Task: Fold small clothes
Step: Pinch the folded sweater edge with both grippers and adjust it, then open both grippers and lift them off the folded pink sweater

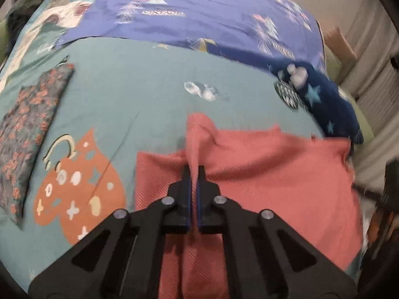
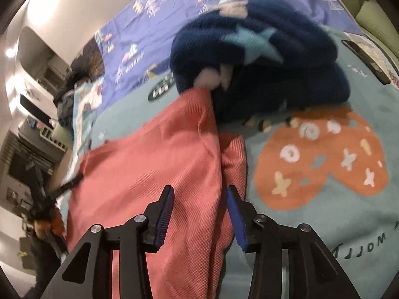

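Note:
A coral-pink knitted cloth (image 1: 274, 174) lies spread on the teal bed sheet (image 1: 137, 87). My left gripper (image 1: 194, 172) is shut on a raised fold of this cloth, which stands up in a peak just past the fingertips. In the right wrist view the same cloth (image 2: 149, 162) runs under and between the jaws of my right gripper (image 2: 199, 191). That gripper is open, its blue pads standing clear on either side of a lengthwise crease.
A folded floral garment (image 1: 30, 129) lies at the left of the sheet. A dark blue fleece with stars (image 2: 261, 62) is bunched just beyond the pink cloth. A purple patterned blanket (image 1: 199, 12) covers the far side. An orange heart print (image 2: 321, 159) marks the sheet.

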Tool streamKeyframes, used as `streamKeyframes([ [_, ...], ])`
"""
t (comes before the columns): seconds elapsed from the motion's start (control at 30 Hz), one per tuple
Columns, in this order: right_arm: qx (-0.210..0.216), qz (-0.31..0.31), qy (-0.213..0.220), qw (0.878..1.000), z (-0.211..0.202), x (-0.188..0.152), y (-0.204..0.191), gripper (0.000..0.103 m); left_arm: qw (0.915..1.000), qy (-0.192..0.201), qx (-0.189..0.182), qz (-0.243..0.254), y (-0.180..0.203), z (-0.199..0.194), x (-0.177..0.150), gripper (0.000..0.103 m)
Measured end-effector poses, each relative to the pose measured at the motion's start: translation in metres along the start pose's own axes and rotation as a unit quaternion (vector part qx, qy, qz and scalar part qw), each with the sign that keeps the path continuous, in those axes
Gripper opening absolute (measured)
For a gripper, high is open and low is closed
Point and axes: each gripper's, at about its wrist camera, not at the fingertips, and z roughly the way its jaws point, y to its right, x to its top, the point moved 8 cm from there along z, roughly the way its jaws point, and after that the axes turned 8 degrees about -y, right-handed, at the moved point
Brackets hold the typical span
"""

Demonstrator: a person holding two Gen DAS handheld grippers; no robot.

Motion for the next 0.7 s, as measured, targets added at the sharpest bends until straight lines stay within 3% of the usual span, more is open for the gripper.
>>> streamKeyframes([
  [0.13,-0.075,-0.003,0.012,0.997,-0.005,-0.010,0.023,0.041,0.9963,0.043,0.074,-0.005,-0.023,-0.018,-0.001,0.004],
  [0.23,-0.057,0.022,0.019,0.998,-0.017,-0.019,0.031,0.042,0.9987,0.023,0.045,-0.002,-0.023,-0.028,-0.018,0.005],
  [0.37,-0.038,0.024,0.027,0.999,-0.040,-0.048,0.030,0.043,0.9991,0.032,0.011,0.027,-0.003,-0.061,-0.058,0.044],
  [0.53,-0.003,-0.005,0.021,1.000,-0.059,-0.100,0.013,0.043,0.9976,0.008,0.005,0.068,0.014,-0.079,-0.112,0.053],
  [0.6,0.010,-0.015,0.008,1.000,-0.059,-0.119,0.004,0.044,0.9982,-0.006,0.003,0.059,0.011,-0.079,-0.133,0.060],
  [0.7,0.028,-0.020,-0.001,0.999,-0.053,-0.136,-0.005,0.049,0.9991,-0.031,-0.010,0.026,0.000,-0.071,-0.155,0.061],
])
